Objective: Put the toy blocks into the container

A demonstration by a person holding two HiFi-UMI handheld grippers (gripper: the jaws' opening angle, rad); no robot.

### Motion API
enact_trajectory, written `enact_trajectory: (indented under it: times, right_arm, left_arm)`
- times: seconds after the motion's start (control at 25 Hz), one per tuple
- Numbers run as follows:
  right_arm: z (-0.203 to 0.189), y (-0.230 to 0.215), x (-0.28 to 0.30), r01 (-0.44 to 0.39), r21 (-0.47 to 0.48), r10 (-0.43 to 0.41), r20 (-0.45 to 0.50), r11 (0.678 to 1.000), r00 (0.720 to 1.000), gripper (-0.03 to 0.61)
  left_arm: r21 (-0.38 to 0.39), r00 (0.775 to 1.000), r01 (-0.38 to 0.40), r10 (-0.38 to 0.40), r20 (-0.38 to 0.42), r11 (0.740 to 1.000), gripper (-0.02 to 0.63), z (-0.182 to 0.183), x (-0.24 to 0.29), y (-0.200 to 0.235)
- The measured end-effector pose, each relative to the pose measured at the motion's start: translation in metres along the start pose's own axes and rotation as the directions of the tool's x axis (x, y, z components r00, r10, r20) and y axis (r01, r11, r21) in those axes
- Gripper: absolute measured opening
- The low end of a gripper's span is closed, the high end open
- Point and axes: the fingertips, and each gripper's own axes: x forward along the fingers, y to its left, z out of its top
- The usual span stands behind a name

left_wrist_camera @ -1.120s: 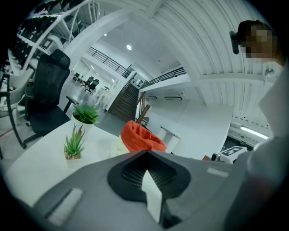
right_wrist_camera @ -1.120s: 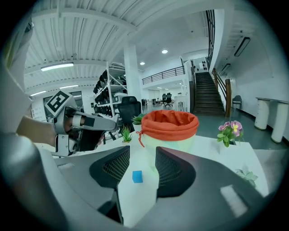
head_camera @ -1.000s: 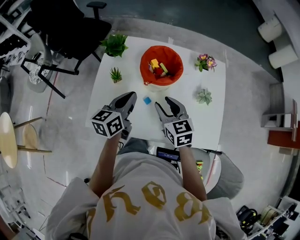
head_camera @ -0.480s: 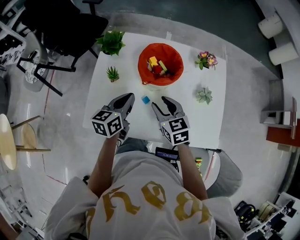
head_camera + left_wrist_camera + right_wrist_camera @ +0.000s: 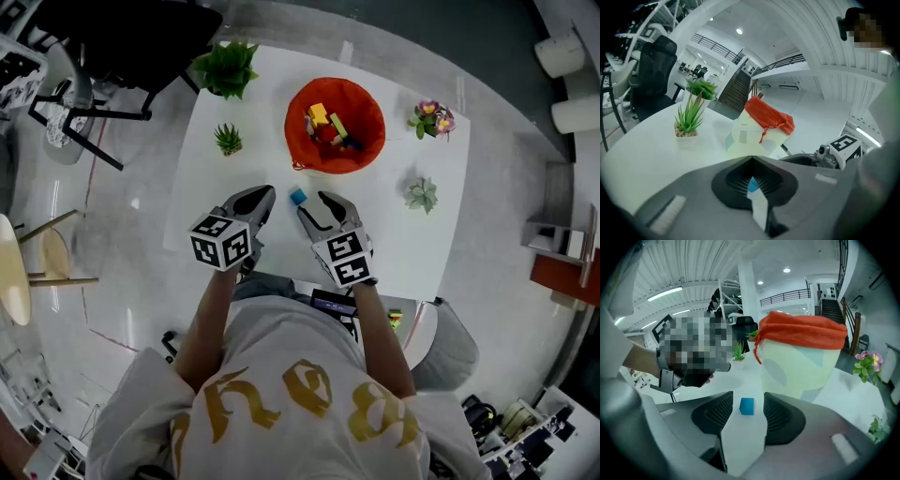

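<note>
Jaws first: the right gripper (image 5: 747,405) has its jaws apart, and they have just been opening wider, with the blue block (image 5: 746,406) framed between the pads but clear of both. The left gripper (image 5: 751,161) has its jaws together on nothing.

What's new? Both grippers have dropped toward the table (image 5: 412,244), and the right one has closed in on the container (image 5: 292,112), tips now just short of the block. The block itself sits on the table on the person's side of the container, just beside its base, not yet gripped. That reads as the line-up for a pick: one stray block left outside, and my guess is a little more reach, then a squeeze.

Now the views. The head view looks down into the container and shows coloured blocks (image 5: 323,127) already inside. Neither gripper view sees in; they catch only the pale wall and the orange rim. The right gripper view alone settles the gaps either side of the block. The left gripper view offers just a sliver of blue through its closed jaws.
</note>
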Motion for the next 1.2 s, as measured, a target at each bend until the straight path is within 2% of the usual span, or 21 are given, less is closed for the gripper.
enact_trajectory:
  times: [0.4,0.92,1.2]
  right_arm:
    - [-0.009,0.007,0.033,-0.046,-0.014,0.044,-0.088,0.999,0.995,0.224]
    - [-0.026,0.009,0.061,-0.028,-0.023,0.024,-0.178,0.999,0.984,0.23]
    - [-0.032,0.008,0.072,-0.014,-0.061,0.002,-0.195,0.998,0.981,0.196]
  left_arm:
    - [-0.062,0.999,-0.019,0.017,-0.035,0.998,0.0,-0.021,0.009,0.021]
    - [-0.068,0.998,-0.022,0.018,-0.054,0.997,0.0,-0.024,0.012,0.033]
    - [-0.075,0.998,-0.025,0.021,-0.057,0.997,0.0,-0.025,0.012,0.039]
